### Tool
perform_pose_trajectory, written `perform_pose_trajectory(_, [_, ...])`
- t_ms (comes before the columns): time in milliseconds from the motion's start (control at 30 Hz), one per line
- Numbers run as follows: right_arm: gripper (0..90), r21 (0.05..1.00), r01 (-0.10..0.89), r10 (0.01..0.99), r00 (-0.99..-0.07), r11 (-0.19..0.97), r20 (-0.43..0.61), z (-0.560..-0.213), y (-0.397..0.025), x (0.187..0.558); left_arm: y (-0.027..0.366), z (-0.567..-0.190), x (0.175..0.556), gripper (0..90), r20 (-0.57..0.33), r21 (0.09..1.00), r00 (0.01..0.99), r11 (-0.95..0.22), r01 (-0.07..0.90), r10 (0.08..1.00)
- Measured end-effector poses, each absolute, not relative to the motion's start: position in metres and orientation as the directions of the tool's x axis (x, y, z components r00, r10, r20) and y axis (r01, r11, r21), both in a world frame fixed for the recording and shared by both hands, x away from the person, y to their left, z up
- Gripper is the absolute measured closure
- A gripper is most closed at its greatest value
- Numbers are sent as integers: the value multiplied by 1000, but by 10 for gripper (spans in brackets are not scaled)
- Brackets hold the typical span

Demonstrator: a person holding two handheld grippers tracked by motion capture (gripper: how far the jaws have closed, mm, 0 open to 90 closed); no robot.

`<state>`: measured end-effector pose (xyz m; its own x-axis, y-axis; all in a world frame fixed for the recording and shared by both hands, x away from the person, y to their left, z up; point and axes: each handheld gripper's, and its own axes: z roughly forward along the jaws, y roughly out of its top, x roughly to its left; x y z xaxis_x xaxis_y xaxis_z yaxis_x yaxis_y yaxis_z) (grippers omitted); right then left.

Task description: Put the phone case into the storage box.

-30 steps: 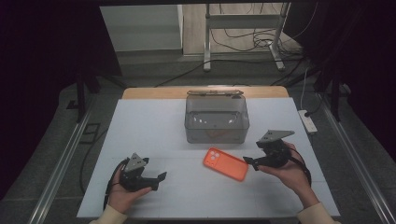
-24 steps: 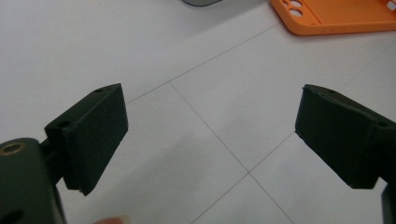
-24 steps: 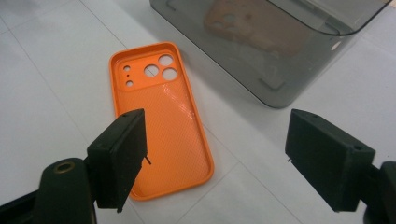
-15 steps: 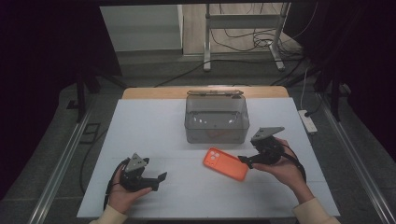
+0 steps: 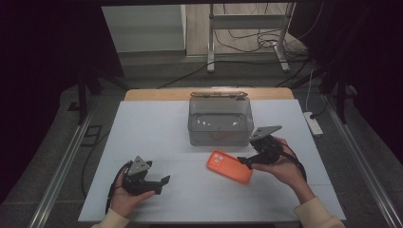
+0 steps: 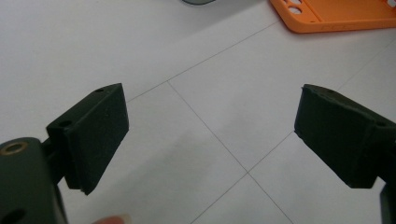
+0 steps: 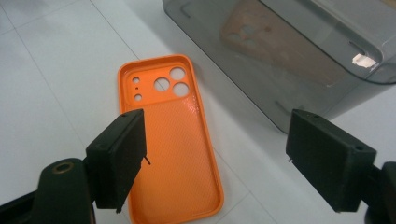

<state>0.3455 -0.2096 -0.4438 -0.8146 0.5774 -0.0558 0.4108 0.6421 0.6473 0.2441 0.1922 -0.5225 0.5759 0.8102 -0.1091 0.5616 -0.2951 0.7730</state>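
While spread, right tool (image 5: 248,160) poised over orange phone case (image 5: 229,166); left tool (image 5: 161,183) spread, resting low on table (image 5: 157,128).

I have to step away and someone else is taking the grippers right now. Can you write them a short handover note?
Left gripper: open, holding nothing, low over the white table near its front left.
Right gripper: open, holding nothing, jaws poised over the near end of the orange phone case.
The case lies flat, inner side up, camera holes toward the far end, just in front of the clear grey box.
Done: nothing gripped yet.
Left: probably close the right gripper on the case and lift it; the box looks like the likely destination.
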Motion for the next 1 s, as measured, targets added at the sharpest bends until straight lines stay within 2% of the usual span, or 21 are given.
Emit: perform_pose_trajectory(1000, [230,615,419,550,-835,668,-29,-441,-191,366,192,-523,244,100,-105,772,571,-296,563,814])
